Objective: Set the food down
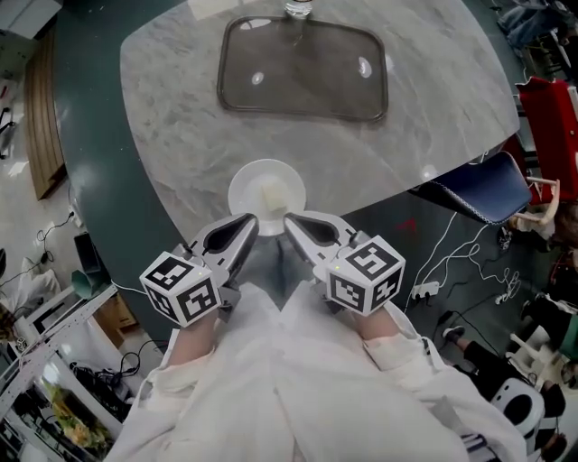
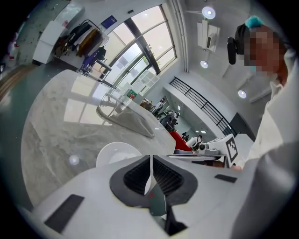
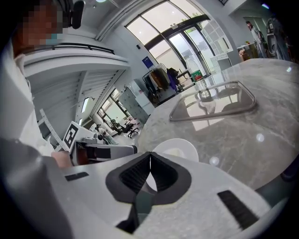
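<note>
A white plate with a pale piece of food on it sits at the near edge of the marble table. My left gripper hovers just short of the plate's near left rim, jaws shut and empty. My right gripper mirrors it at the near right rim, also shut with nothing held. The left gripper view shows the plate just beyond the closed jaws. In the right gripper view, the plate lies past the closed jaws.
A grey rectangular tray lies further back on the table, with a clear glass at its far edge. A blue chair stands to the right and cables trail over the floor.
</note>
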Motion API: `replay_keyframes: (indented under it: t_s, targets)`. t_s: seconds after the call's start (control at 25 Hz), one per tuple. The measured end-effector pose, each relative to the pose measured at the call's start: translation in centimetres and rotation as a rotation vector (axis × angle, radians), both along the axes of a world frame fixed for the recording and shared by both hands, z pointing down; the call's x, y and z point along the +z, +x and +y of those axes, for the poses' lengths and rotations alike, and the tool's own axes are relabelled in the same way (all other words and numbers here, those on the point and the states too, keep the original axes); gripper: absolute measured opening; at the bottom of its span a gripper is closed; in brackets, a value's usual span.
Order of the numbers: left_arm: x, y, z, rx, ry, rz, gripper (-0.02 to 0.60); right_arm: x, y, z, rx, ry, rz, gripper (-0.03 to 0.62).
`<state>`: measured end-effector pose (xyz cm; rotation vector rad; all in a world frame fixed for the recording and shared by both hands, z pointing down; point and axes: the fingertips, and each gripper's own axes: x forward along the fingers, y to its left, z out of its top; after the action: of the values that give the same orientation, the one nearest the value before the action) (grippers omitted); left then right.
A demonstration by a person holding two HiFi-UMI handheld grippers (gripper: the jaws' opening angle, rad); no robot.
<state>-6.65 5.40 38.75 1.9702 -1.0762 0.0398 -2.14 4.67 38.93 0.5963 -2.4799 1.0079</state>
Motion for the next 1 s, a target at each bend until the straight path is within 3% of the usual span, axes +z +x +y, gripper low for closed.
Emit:
replay_keyframes:
  t_s: [0.56,1.0]
  targets:
    - [4.0,0.5,3.5,0.038,-0.120,0.022,0.028,3.8,0.9,2.8,-0.005,-0.109,0.030,0.003]
    - [5.8,-1.0,3.6,-0.001,-0.164,-0.021,0.029,5.3,1.5,3.4,0.005,-0.154,0.050,0.003]
